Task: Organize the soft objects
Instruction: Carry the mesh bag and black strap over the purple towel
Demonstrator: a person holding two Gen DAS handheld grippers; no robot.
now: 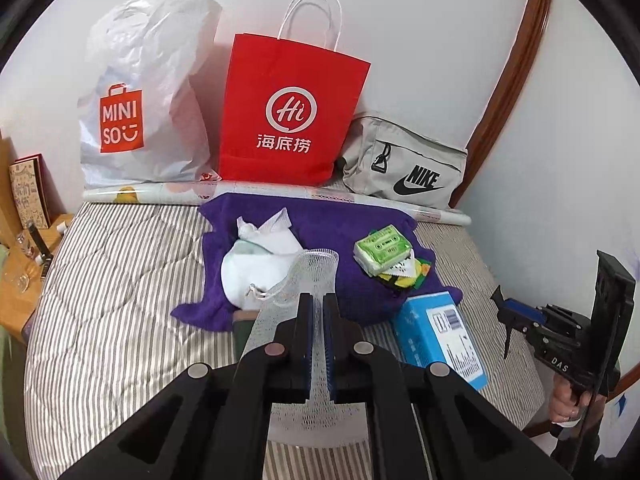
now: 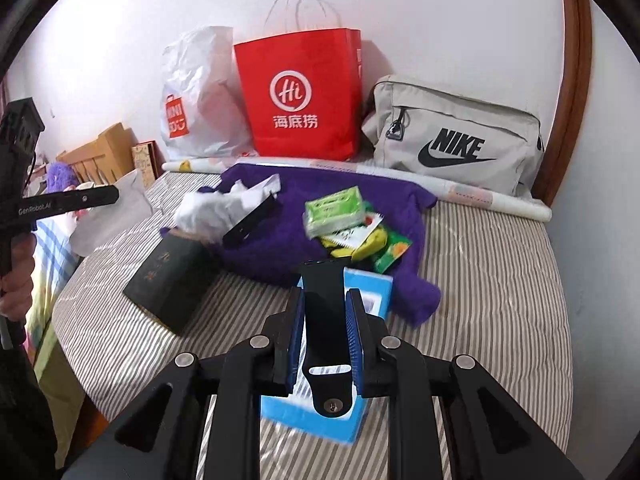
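Two grips on: left gripper (image 1: 318, 312) clamps the mesh bag (image 1: 308, 280); right gripper (image 2: 325, 316) pinches the black strap (image 2: 324, 320); keep the mouth wide, feed it slowly.

Plastic bag (image 1: 144, 92), paper bag (image 1: 288, 108), pouch (image 1: 404, 168) stand in row left to right against wall, behind roll (image 1: 160, 194) lying along bed's (image 1: 112, 280) far edge. Towel (image 1: 352, 224) before roll on bed. On towel: sock bundle (image 1: 256, 256) left, tissue pack (image 1: 382, 254) right atop sachets (image 1: 404, 276). Box (image 1: 438, 336) at towel's near right corner. Book (image 2: 168, 276) at near left.
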